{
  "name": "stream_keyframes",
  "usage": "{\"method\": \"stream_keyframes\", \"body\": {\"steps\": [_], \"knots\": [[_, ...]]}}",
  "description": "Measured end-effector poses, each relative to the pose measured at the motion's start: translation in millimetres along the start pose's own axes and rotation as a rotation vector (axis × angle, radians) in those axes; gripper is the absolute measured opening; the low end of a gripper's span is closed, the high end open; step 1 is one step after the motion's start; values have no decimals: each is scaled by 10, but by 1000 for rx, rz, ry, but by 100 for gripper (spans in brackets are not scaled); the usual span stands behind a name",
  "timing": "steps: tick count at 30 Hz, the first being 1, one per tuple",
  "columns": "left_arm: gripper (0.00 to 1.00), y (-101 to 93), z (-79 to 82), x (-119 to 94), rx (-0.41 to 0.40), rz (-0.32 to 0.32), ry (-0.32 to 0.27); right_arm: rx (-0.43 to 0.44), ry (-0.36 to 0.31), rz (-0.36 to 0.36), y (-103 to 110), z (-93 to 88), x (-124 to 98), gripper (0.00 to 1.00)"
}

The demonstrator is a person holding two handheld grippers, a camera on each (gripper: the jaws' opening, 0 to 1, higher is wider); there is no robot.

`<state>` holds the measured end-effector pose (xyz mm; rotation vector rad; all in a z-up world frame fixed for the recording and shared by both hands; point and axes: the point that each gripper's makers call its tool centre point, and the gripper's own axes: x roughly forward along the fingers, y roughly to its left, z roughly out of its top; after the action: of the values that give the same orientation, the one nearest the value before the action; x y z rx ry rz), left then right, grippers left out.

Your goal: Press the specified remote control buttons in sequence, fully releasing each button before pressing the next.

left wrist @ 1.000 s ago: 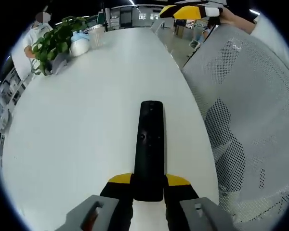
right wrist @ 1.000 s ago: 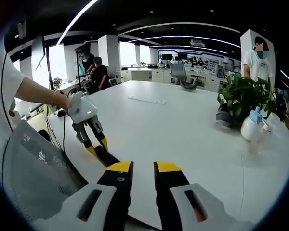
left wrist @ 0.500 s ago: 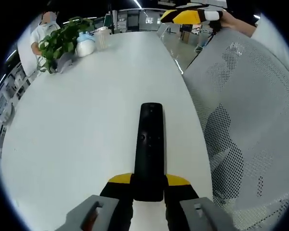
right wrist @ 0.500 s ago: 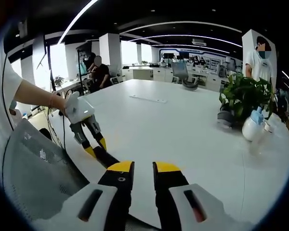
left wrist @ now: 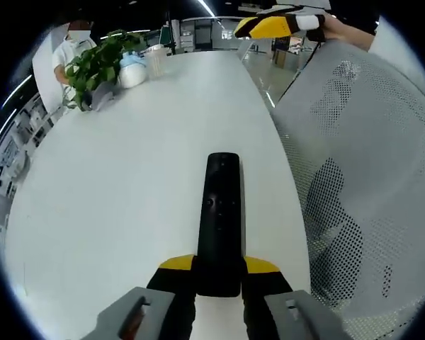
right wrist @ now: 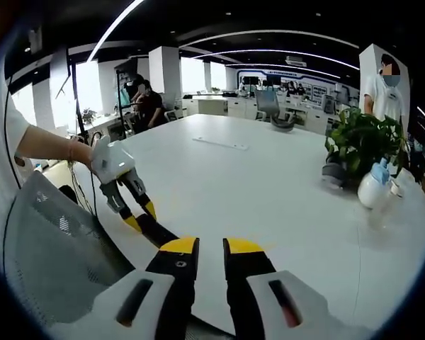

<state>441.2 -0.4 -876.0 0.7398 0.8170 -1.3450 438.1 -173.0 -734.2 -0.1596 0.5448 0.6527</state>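
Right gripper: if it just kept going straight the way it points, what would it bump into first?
Probably the white table. The right gripper holds nothing and points out over its bare top. The potted plant and spray bottle sit off to the side, out of line. Depth is hard to judge.

The remote control [left wrist: 219, 219] is a slim black bar, button face up, its near end clamped between the left gripper's [left wrist: 219, 265] yellow-tipped jaws. It lies above the white tabletop [left wrist: 113, 191], close to the edge by the mesh chair.
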Motion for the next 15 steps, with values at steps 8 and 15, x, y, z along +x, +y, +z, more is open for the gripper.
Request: {"method": "stream_keyframes", "body": {"steps": [8,15], "knots": [[24,2,4,5,-50,25,-27,-11,-37,79,145,101,6,11],[24,-41,10,2,-114,69,-101,-161,95,203,301,-4,129,3]]}}
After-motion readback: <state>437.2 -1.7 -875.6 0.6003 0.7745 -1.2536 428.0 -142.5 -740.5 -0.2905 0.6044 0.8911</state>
